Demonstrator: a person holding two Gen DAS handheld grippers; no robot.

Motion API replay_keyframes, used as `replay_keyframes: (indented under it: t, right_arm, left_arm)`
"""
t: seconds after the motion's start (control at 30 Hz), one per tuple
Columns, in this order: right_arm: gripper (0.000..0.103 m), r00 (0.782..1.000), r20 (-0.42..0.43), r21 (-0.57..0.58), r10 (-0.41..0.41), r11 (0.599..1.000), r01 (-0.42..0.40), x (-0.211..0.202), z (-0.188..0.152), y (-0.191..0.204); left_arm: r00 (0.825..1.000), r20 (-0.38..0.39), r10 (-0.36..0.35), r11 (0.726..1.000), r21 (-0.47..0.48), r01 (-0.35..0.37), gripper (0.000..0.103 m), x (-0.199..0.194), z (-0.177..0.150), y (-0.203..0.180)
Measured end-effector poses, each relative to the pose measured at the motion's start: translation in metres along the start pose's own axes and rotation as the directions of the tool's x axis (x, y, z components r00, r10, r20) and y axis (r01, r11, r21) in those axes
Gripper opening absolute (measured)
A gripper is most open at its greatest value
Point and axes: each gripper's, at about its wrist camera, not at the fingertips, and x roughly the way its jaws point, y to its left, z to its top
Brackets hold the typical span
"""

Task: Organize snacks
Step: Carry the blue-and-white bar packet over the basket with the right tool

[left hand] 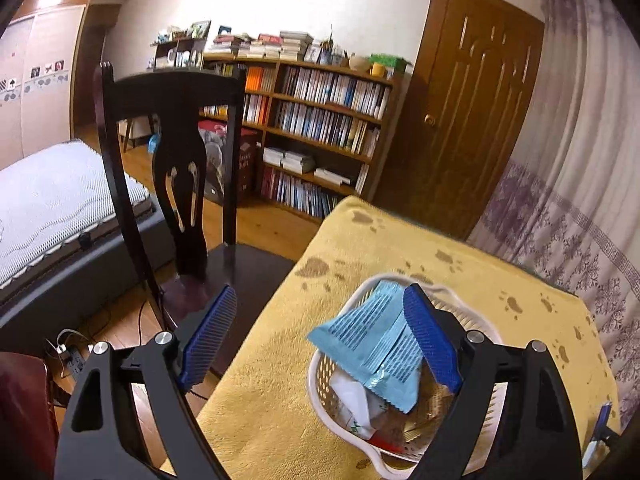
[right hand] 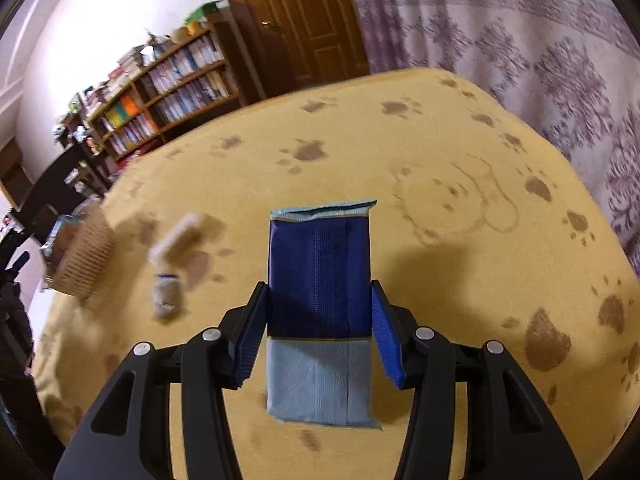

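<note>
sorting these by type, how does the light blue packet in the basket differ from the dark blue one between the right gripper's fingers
The light blue packet is pale all over with printed text lines; the dark blue packet is navy above and pale grey-blue below. The light one lies tilted atop other snacks in the white basket; the dark one sits between the fingers of the right gripper, over the yellow cloth. Both are flat sealed packets.

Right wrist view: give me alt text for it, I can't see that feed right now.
The right gripper straddles a dark blue and pale blue snack packet lying on the yellow paw-print tablecloth, its fingers close beside the packet's sides; contact is unclear. To the left, blurred, are a small wrapped snack and a slotted basket.
</note>
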Motion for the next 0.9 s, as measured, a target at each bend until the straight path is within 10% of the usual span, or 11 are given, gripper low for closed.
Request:
replay_keyframes:
  t: [0.9]
  right_arm:
    - [0.05,0.911,-0.103,-0.209,0.4,0.886,-0.413,0.017,0.073,0.269]
  left_arm:
    - [0.989,0.149,-0.01,0.999,-0.029,0.015,0.092,-0.059,0.026,0.017]
